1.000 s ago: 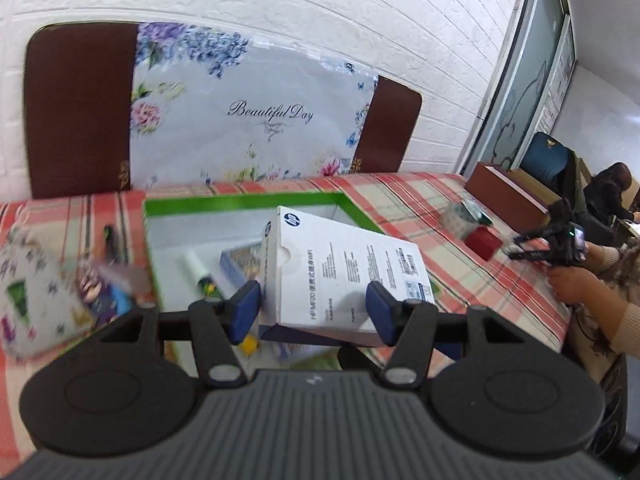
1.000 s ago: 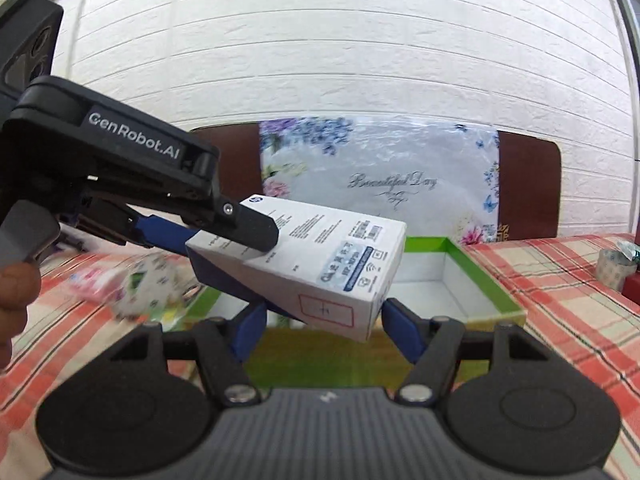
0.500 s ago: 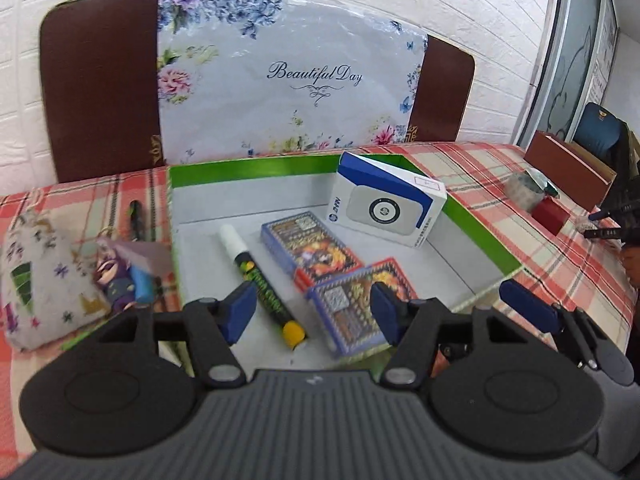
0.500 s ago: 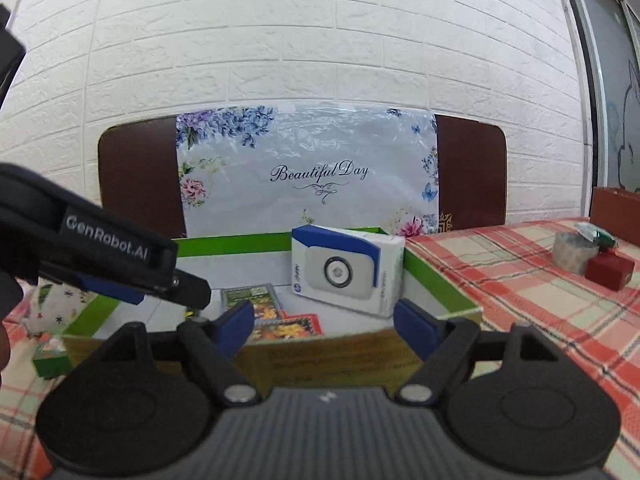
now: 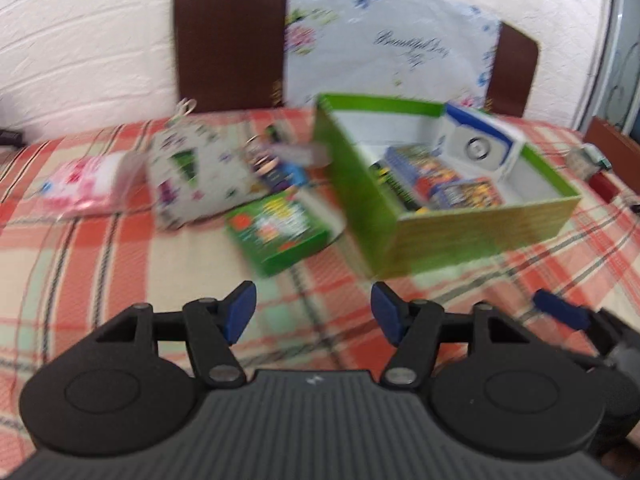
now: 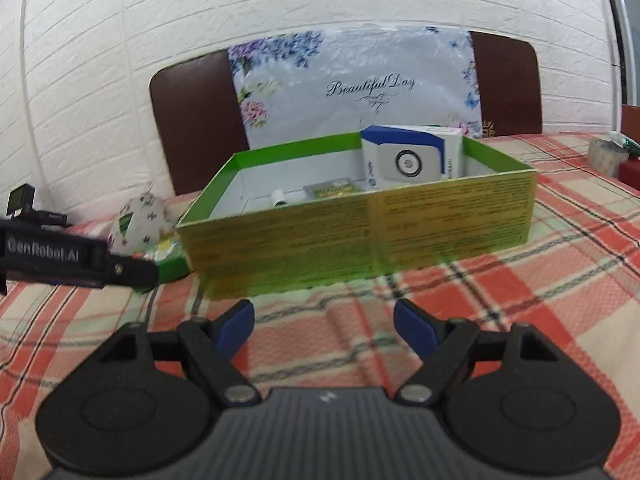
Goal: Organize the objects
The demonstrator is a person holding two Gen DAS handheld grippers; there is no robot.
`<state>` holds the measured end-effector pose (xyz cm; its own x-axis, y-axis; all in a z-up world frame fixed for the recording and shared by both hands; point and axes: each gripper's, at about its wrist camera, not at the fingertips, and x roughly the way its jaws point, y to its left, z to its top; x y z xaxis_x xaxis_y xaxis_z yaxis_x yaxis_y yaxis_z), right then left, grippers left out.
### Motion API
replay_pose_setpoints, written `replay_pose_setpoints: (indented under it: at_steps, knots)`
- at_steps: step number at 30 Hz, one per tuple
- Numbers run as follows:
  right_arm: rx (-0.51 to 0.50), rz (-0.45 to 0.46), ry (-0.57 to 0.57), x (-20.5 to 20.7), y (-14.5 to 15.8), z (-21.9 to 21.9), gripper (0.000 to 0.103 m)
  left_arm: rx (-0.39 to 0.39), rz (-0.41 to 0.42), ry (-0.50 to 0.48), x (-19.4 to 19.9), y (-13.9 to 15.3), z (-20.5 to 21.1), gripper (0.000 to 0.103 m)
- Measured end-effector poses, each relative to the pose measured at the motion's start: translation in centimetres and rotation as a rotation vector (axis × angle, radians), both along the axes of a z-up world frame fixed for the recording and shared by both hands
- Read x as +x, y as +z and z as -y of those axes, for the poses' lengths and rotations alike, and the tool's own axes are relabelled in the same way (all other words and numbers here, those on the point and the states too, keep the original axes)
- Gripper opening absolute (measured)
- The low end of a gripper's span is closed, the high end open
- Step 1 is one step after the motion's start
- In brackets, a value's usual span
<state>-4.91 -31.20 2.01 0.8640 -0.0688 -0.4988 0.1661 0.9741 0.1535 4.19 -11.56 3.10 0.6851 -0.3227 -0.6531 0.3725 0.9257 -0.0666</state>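
Observation:
An open green box (image 5: pixel 472 232) stands on the checked tablecloth. Inside it a white-and-blue box (image 5: pixel 478 148) leans at the far right, with card packs (image 5: pixel 464 192) and a marker (image 6: pixel 280 198) beside it. In the right wrist view, the same green box (image 6: pixel 360 232) and white-and-blue box (image 6: pixel 412 158) are straight ahead. My left gripper (image 5: pixel 313 300) is open and empty, low over the cloth in front of the box. My right gripper (image 6: pixel 324 312) is also open and empty, short of the box's near wall.
Left of the green box lie a small green card box (image 5: pixel 276 236), a patterned pouch (image 5: pixel 192 172), a pink packet (image 5: pixel 80 188) and a keychain figure (image 5: pixel 276 168). A tape roll (image 6: pixel 608 154) and a red item (image 6: pixel 630 170) sit far right. A floral-covered chair back (image 6: pixel 360 88) stands behind.
A second ago the white-and-blue box was between the grippers above the green box; it now rests inside. Both grippers have let go, drawn back and sunk, and the left view has swung leftward.

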Motion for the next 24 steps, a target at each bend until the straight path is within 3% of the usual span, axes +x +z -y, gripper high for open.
replay_pose_setpoints:
  at_steps: [5,11,20,24]
  knots:
    - [0.005,-0.045,0.045,0.4,-0.2,-2.2,0.079,0.051,-0.02,0.079,0.2,-1.5,-3.5,0.065]
    - [-0.028,-0.089,0.16,1.3,-0.6,-6.4,0.069,0.06,-0.02,0.157,0.6,-2.3,-7.7,0.066]
    - [-0.171,-0.067,0.372,4.2,-0.2,-13.8,0.065,0.09,0.11,0.32,2.1,-3.5,-15.4,0.075]
    - [-0.279,0.02,0.37,7.2,1.3,-15.6,0.065,-0.053,0.145,0.311,1.5,-3.5,-17.6,0.083]
